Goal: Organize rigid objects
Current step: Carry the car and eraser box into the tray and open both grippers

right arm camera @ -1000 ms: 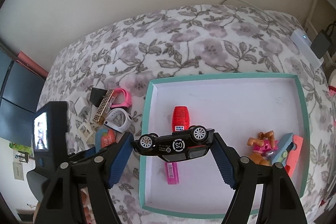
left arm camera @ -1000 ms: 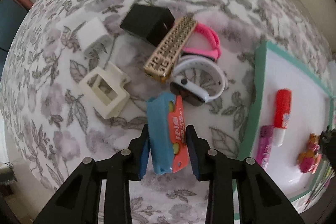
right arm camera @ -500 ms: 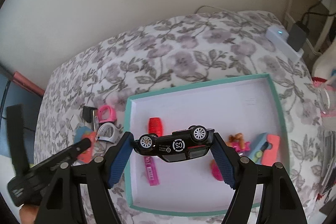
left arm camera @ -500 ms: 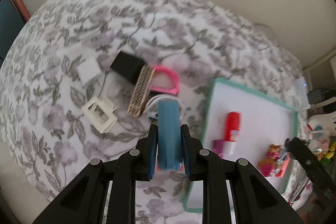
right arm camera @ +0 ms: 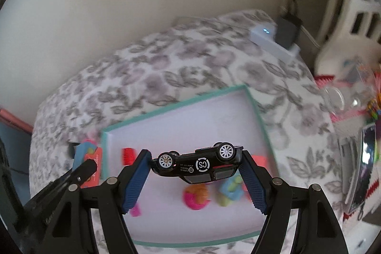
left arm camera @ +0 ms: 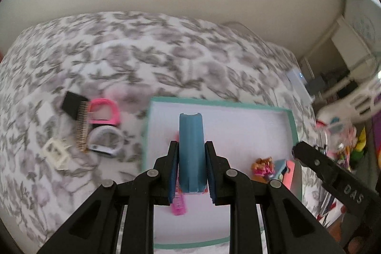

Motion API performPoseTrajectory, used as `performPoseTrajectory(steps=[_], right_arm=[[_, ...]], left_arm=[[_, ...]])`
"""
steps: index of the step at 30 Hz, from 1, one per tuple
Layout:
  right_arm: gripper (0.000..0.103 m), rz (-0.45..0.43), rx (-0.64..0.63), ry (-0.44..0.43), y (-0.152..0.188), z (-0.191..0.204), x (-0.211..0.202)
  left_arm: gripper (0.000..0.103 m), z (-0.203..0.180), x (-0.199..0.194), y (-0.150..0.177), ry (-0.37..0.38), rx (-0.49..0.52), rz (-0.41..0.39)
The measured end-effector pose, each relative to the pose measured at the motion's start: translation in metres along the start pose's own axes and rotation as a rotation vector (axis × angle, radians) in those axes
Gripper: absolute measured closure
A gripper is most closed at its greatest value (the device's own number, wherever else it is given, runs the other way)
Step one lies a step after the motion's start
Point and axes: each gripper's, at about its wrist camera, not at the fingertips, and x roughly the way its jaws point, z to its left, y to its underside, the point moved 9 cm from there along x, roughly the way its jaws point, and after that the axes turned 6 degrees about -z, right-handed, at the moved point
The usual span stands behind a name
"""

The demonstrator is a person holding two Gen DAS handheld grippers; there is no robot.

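Toy car (right arm camera: 198,164), upside down, pinched lengthwise by right gripper (right arm camera: 194,179); left gripper (left arm camera: 191,173) clamps blue case (left arm camera: 191,151) above teal tray (left arm camera: 294,120).

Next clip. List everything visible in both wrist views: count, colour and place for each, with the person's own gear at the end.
Tray: 1, white with teal rim, on the floral bed cover.
Toy car: 1, black, upside down in the right gripper, above the tray.
Blue packet: 1, blue with orange face, in the left gripper, above the tray.
Pink tube: 1, in the tray.
Small toys: a cluster, pink, orange, blue, at the tray's right side.
Watch bands: 2, pink and white, left of the tray.
Gold comb: 1, beside the bands.
Black box: 1, behind the comb.
White frame: 1, furthest left.
Left gripper: fingers shut on the packet.
Right gripper: fingers shut on the car.
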Motion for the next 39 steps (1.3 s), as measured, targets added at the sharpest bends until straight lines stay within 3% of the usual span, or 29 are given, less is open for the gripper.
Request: performPoseTrajectory(steps=[3,8,24,25,27,28,36,39], right_arm=[[0.026,0.029,0.031,0.034,0.005,-0.017,0.012],[0.026,0.056,0.049,0.052,0.013,-0.029,0.025],[0.026,0.089,0.012,0.097,0.021,-0.029,0.040],[0.026,0.088,0.010,0.096,0.020,-0.028,0.040],[0.026,0.089,0.005,0.095,0.020,-0.027,0.039],[0.026,0.091,0.002,0.096,0.020,-0.026,0.039],[0.024,0.088,-0.012,0.091,0.018,-0.021,0.036],[0.018,0.073,-0.012,0.086,0.014,-0.018,0.031]], left_arm=[[0.081,-0.018,0.014,0.012,0.019,0.036,0.041],[0.081,-0.028,0.034,0.026,-0.018,0.086,0.070],[0.080,-0.024,0.048,0.036,-0.058,0.103,0.106],[0.079,-0.024,0.047,0.035,-0.059,0.105,0.100],[0.055,-0.025,0.045,0.033,-0.058,0.108,0.093],[0.051,-0.025,0.044,0.032,-0.057,0.109,0.090],[0.050,-0.021,0.036,0.027,-0.058,0.095,0.075],[0.045,-0.017,0.032,0.023,-0.061,0.082,0.065]])
